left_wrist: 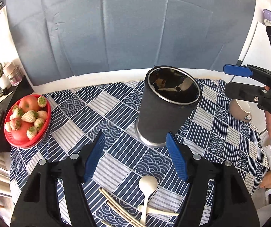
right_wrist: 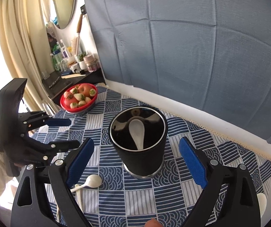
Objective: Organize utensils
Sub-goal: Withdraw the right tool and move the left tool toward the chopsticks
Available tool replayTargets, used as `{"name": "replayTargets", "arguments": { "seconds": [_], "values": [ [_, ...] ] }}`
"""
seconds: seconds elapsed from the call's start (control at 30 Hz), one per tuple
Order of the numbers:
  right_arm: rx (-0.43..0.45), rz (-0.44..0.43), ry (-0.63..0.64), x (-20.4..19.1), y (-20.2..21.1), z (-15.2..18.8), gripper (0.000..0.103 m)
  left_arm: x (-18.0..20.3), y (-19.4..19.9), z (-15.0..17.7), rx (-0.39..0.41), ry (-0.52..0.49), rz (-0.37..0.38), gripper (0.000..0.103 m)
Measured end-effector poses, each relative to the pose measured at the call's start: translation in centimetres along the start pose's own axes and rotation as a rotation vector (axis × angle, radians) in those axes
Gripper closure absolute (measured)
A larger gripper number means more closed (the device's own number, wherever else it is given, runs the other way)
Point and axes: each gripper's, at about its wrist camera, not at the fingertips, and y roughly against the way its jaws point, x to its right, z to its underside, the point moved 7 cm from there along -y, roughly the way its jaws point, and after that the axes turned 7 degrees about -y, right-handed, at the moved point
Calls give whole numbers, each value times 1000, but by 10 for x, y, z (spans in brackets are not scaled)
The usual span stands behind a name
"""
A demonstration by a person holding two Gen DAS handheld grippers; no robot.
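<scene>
A black cylindrical utensil holder (left_wrist: 165,106) stands on the blue patterned tablecloth (left_wrist: 116,117); in the right wrist view the holder (right_wrist: 141,147) has a white spoon (right_wrist: 137,132) inside. My left gripper (left_wrist: 135,157) is open and empty, hovering near the holder's front. Below it lie a white spoon (left_wrist: 146,187), a second white utensil (left_wrist: 160,211) and wooden chopsticks (left_wrist: 116,206). My right gripper (right_wrist: 137,162) is open and empty, with the holder between its fingers. The loose spoon (right_wrist: 91,182) lies at its left.
A red bowl of strawberries and apples (left_wrist: 27,121) sits at the table's left. A beige cup (left_wrist: 240,108) lies at the right. A black shelf with jars (right_wrist: 73,75) stands beyond the bowl. A blue cloth backdrop (left_wrist: 127,28) hangs behind.
</scene>
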Motion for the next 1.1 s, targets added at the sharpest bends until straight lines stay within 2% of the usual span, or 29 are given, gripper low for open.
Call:
{"name": "replayTargets", "arguments": {
  "seconds": [0.5, 0.83, 1.1],
  "values": [
    [-156, -45, 115, -56, -6, 76, 15, -23, 41, 99, -76, 157, -132, 32],
    [-227, -69, 131, -76, -6, 125, 15, -19, 52, 159, -142, 224, -168, 29],
    [-271, -84, 144, -90, -6, 156, 15, -15, 51, 191, -195, 273, -197, 18]
  ]
}}
